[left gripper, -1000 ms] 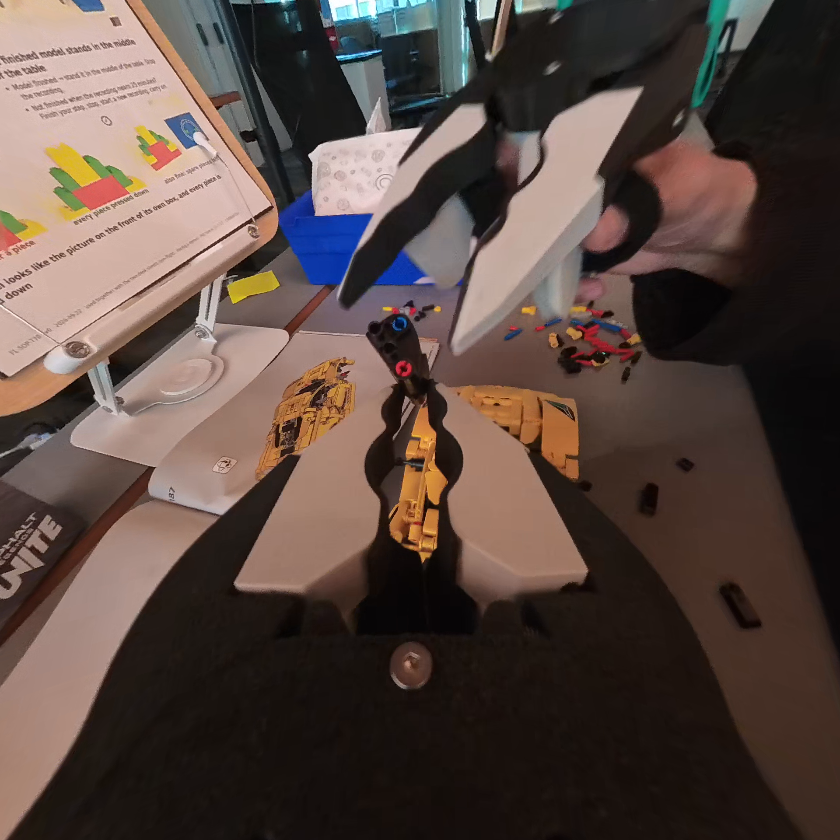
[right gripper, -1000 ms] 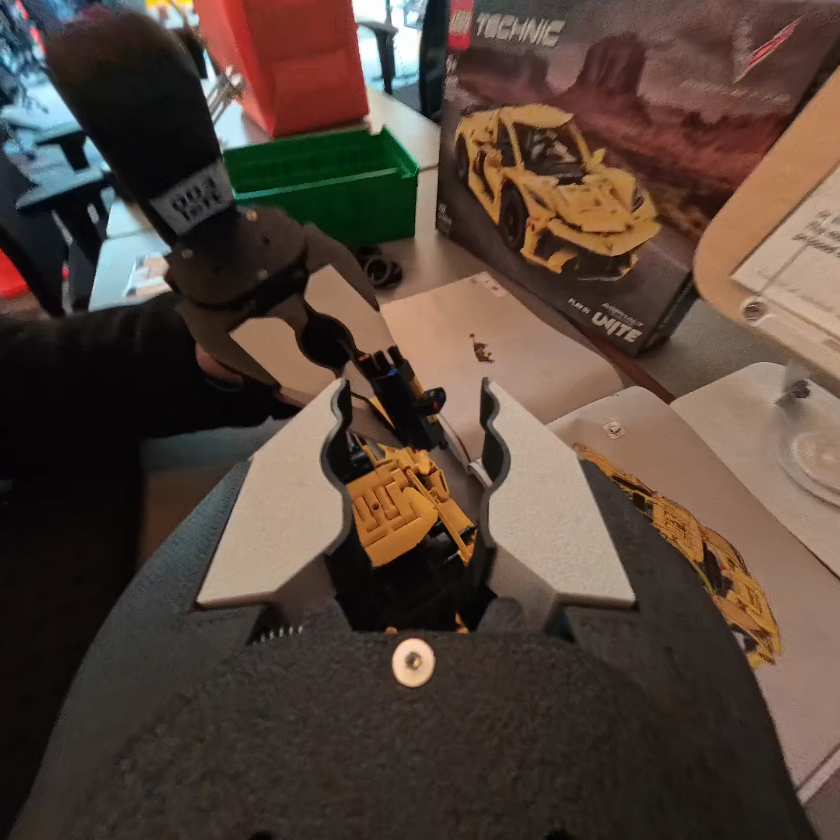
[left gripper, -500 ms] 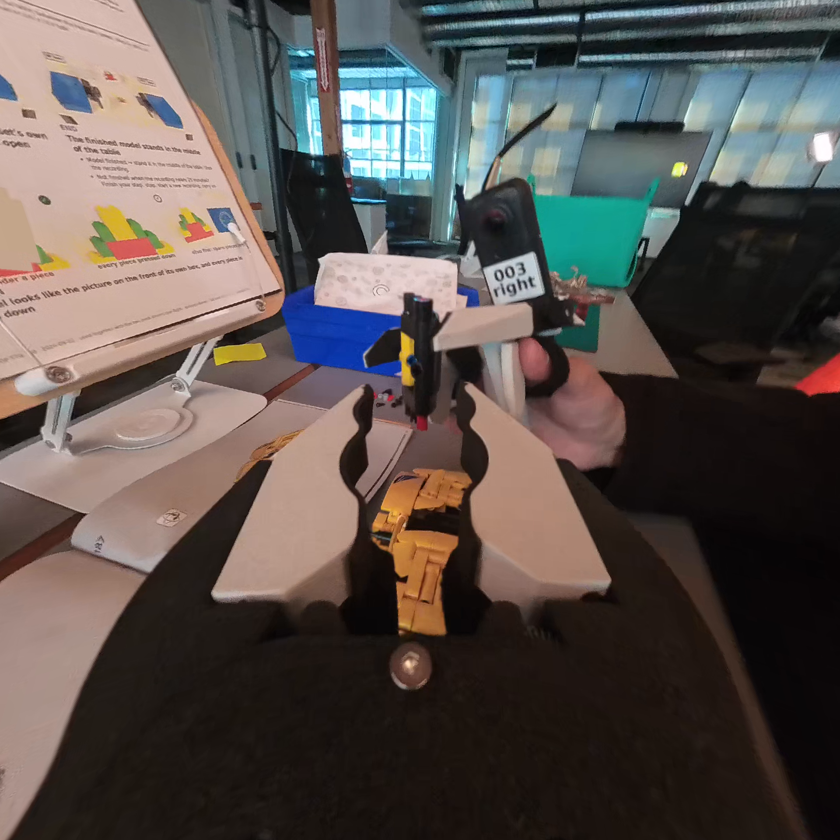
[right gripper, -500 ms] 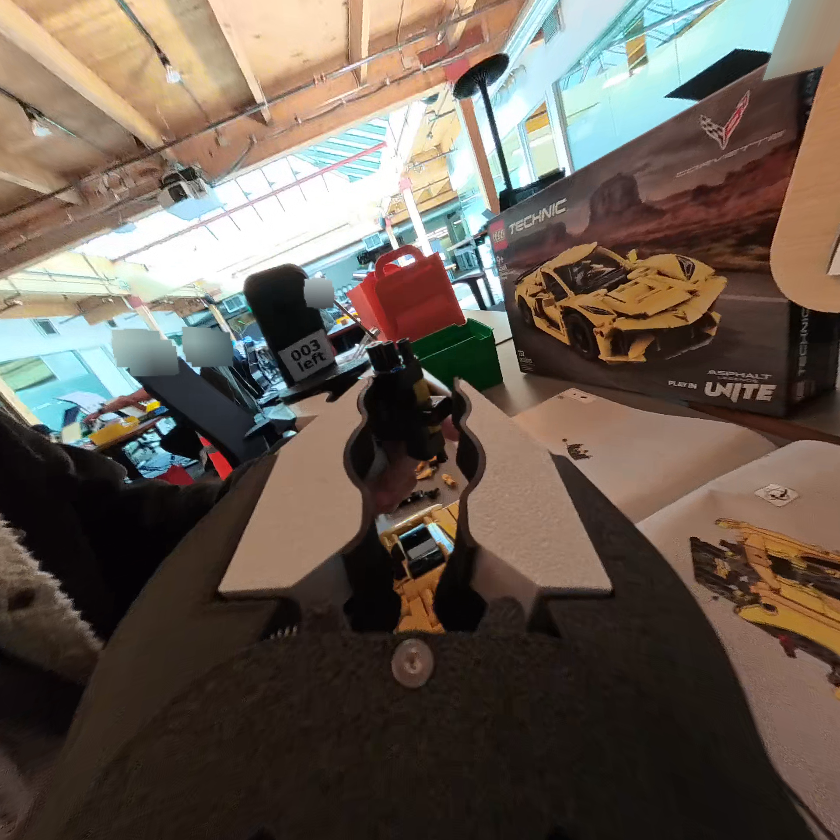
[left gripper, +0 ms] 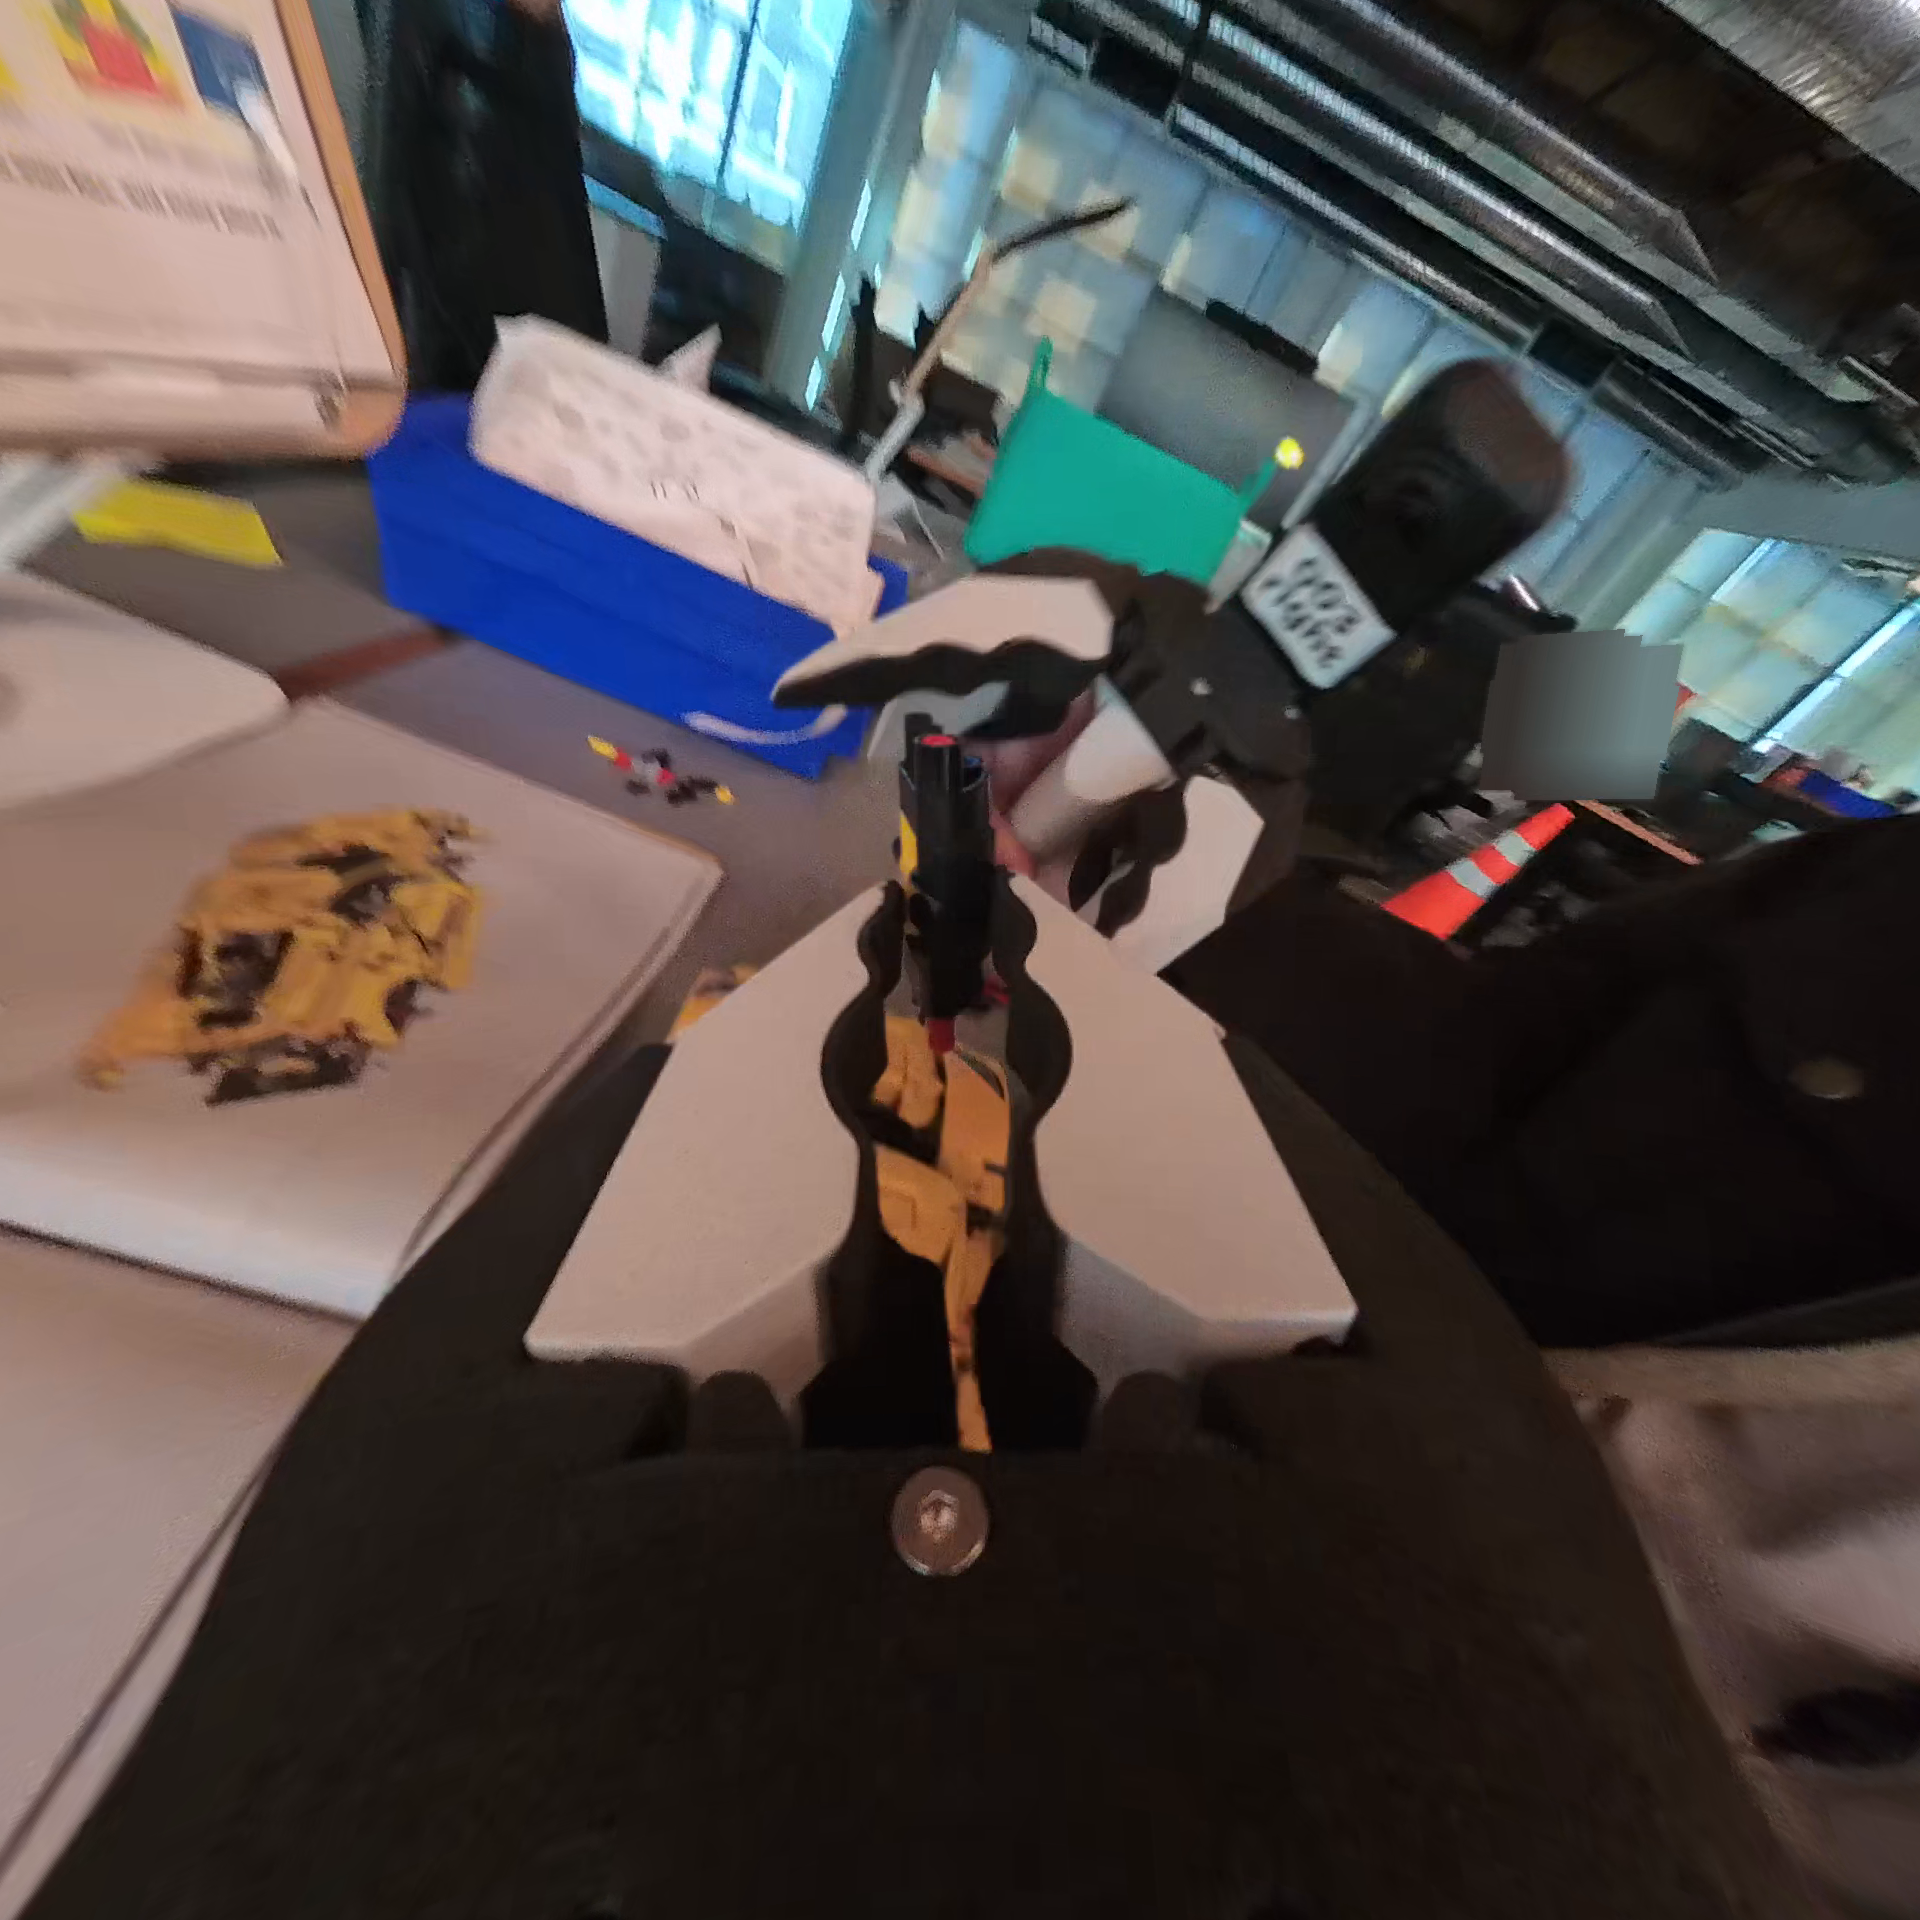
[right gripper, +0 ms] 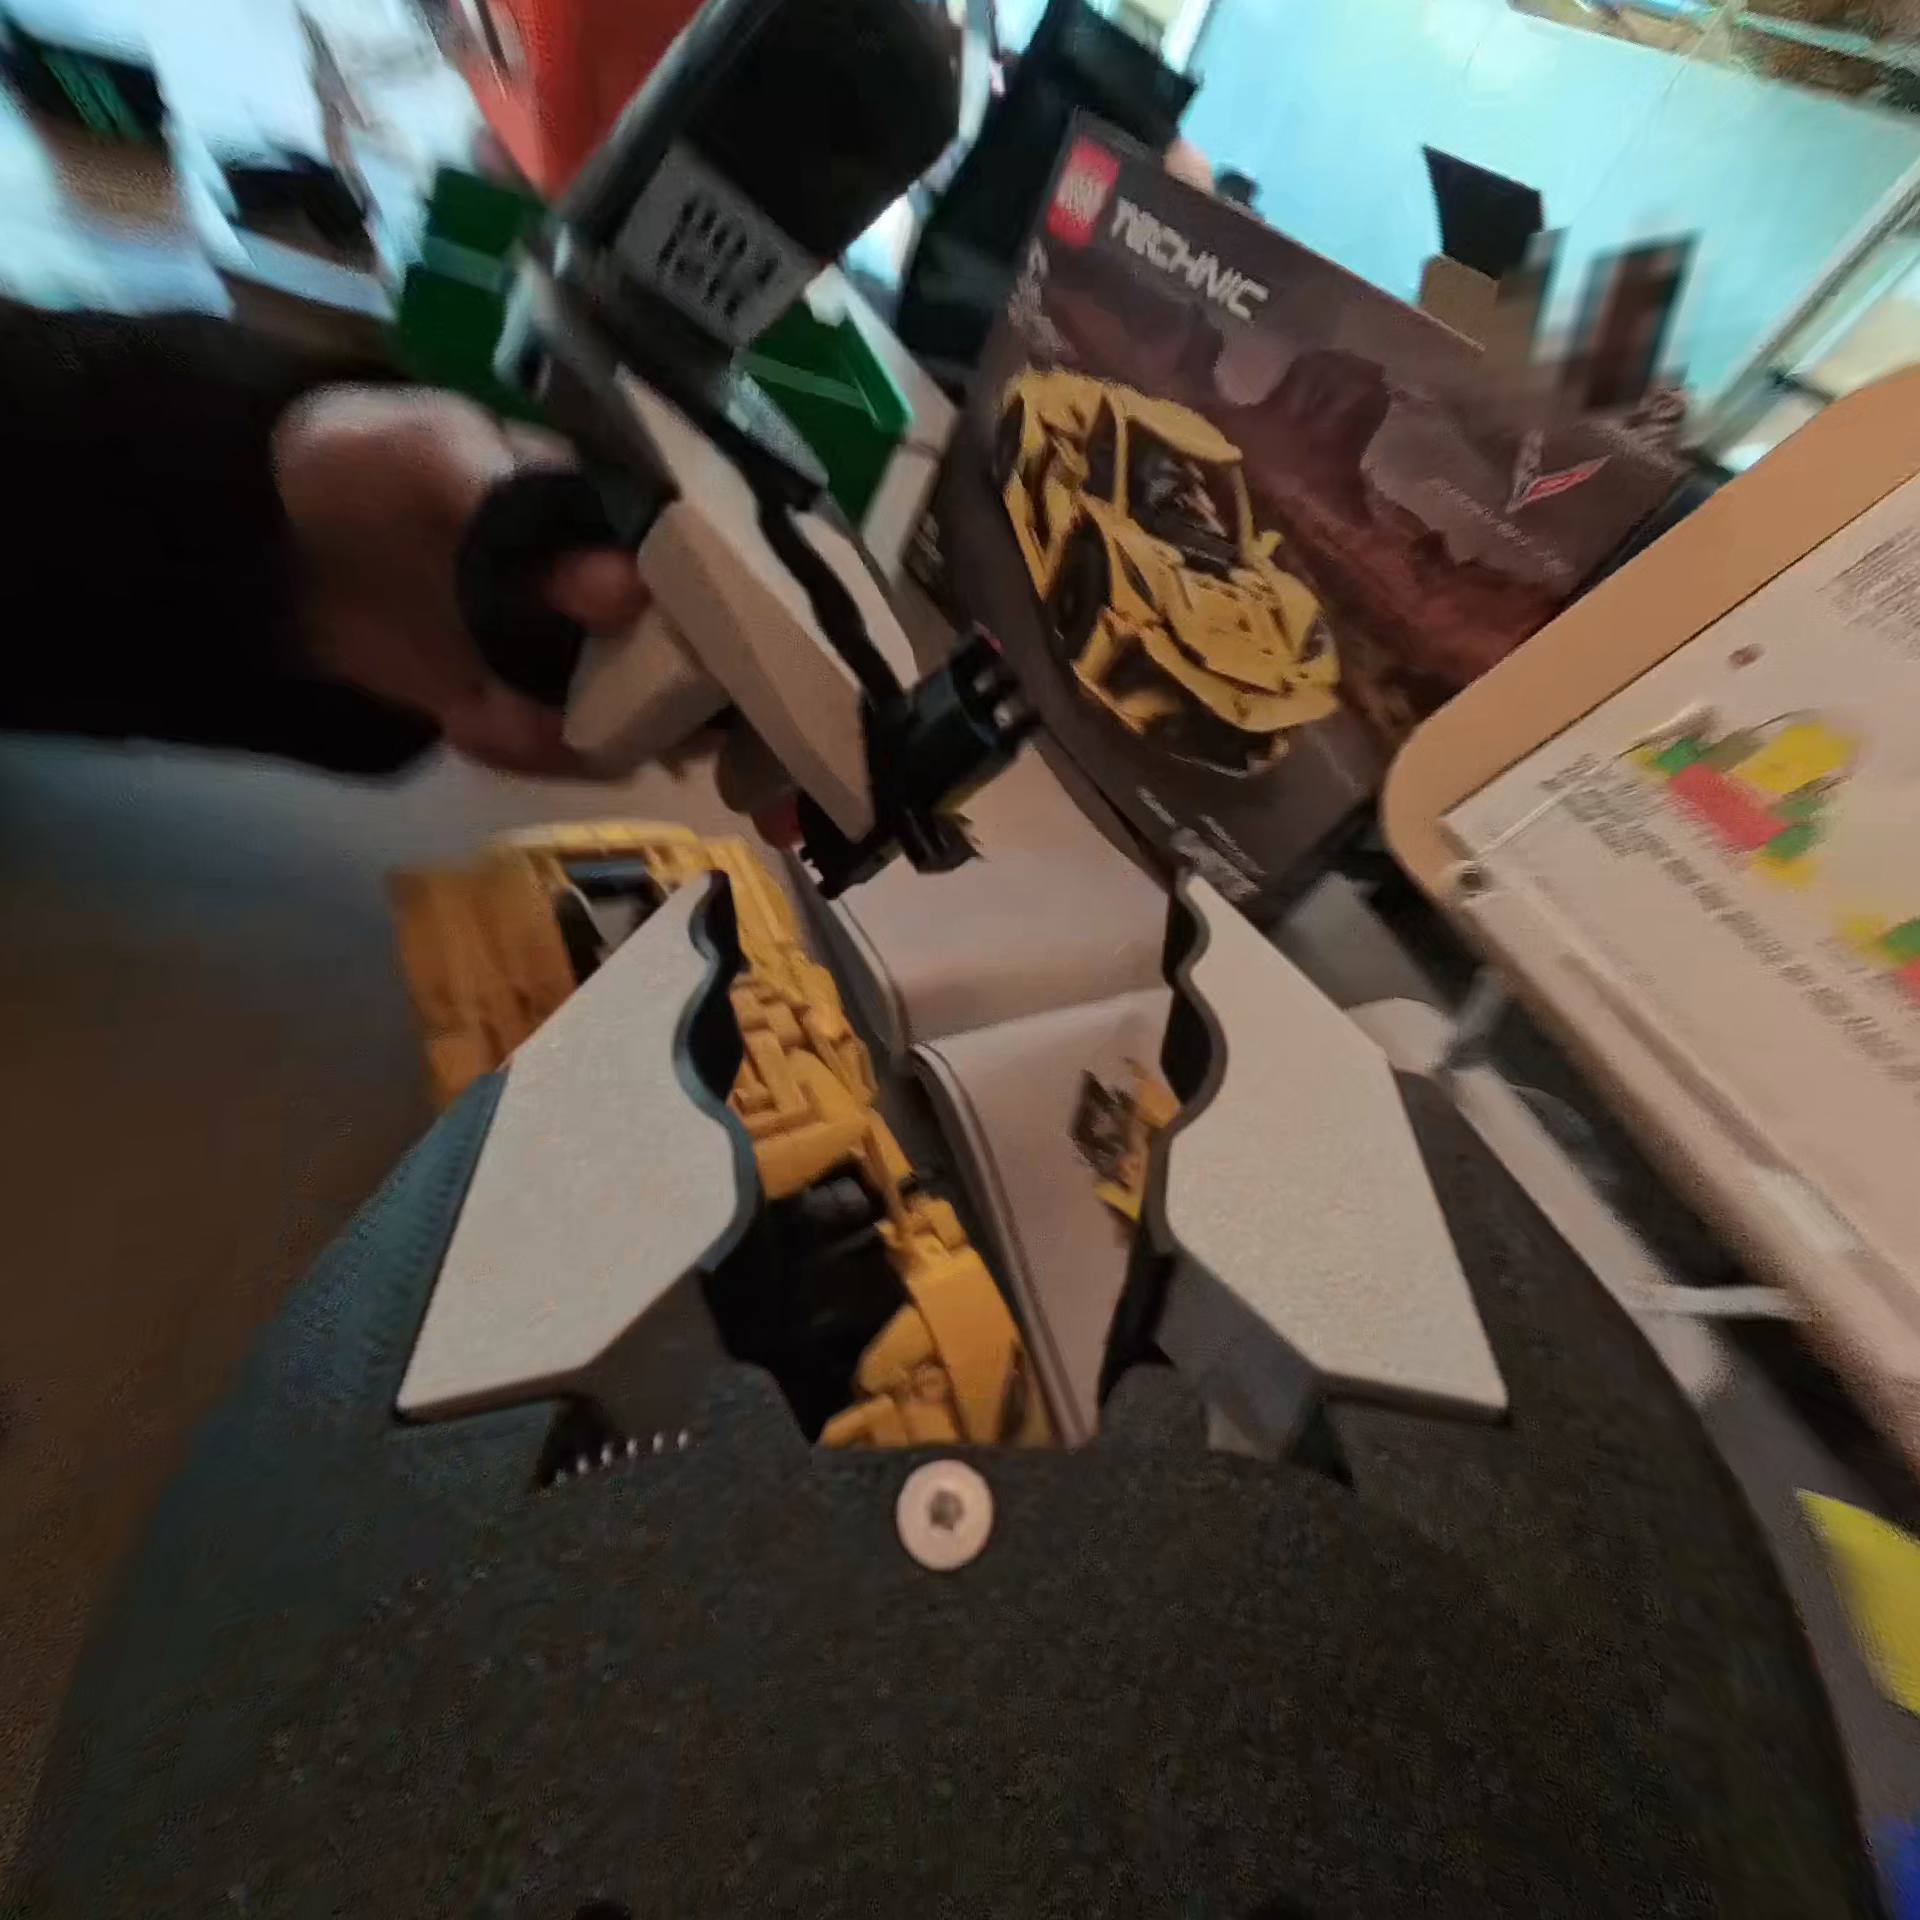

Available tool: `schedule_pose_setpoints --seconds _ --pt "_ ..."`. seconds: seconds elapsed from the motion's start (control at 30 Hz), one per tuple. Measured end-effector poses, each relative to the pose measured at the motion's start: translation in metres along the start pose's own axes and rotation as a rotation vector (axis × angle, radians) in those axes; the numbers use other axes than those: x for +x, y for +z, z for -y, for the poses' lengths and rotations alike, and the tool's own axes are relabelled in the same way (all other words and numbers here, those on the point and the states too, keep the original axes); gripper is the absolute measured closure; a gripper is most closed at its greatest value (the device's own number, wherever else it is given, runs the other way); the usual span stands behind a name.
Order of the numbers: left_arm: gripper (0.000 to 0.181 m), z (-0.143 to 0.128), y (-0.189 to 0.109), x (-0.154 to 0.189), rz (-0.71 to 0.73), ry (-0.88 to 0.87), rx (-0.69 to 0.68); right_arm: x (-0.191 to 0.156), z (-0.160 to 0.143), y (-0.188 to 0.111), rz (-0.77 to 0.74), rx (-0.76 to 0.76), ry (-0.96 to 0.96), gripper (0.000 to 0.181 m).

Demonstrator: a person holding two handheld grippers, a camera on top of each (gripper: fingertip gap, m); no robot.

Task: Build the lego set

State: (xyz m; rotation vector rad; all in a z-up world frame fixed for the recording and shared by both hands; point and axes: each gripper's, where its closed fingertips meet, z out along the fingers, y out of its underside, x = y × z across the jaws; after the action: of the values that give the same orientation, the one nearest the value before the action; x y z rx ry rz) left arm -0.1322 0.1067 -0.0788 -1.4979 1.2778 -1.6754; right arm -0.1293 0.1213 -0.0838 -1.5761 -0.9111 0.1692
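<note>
My left gripper (left gripper: 951,914) is shut on a small black Lego piece (left gripper: 940,883) with red and blue pins and holds it upright above the table. The piece also shows in the right wrist view (right gripper: 956,727), at the tip of the left gripper (right gripper: 883,790). The yellow Lego car model (right gripper: 790,1070) lies on the table below both grippers; it also shows between the left gripper's fingers (left gripper: 935,1143). My right gripper (right gripper: 945,904) is open and empty, a short way from the piece. It shows with its jaws apart in the left wrist view (left gripper: 997,748).
The open instruction booklet (left gripper: 312,935) lies left of the model. A blue bin (left gripper: 623,592) and loose small pieces (left gripper: 665,774) lie beyond. The Lego box (right gripper: 1247,520) and an instruction board on a stand (right gripper: 1714,883) stand at the table's far side. My left and right fingertips are right by each other.
My right gripper has opened, let go of the black piece and drawn back. My left gripper has closed on the piece and holds it alone. Both views have tilted down.
</note>
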Motion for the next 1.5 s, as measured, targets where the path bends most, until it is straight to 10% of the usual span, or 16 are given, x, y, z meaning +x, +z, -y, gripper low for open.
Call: schedule_pose_setpoints --seconds 0.37,0.9,1.5 --pt "0.165 -0.026 0.01 -0.004 -0.064 -0.171 -0.116 -0.012 -0.024 0.018 -0.158 -0.235 -0.329 0.12" --pt "0.165 0.046 -0.002 0.011 -0.079 -0.105 0.612 0.021 0.029 0.006 -0.504 0.026 -0.019 0.121" --pt "0.16 0.05 -0.006 0.012 -0.135 -0.259 0.582 0.019 0.037 0.004 -0.607 0.036 -0.098 0.12"
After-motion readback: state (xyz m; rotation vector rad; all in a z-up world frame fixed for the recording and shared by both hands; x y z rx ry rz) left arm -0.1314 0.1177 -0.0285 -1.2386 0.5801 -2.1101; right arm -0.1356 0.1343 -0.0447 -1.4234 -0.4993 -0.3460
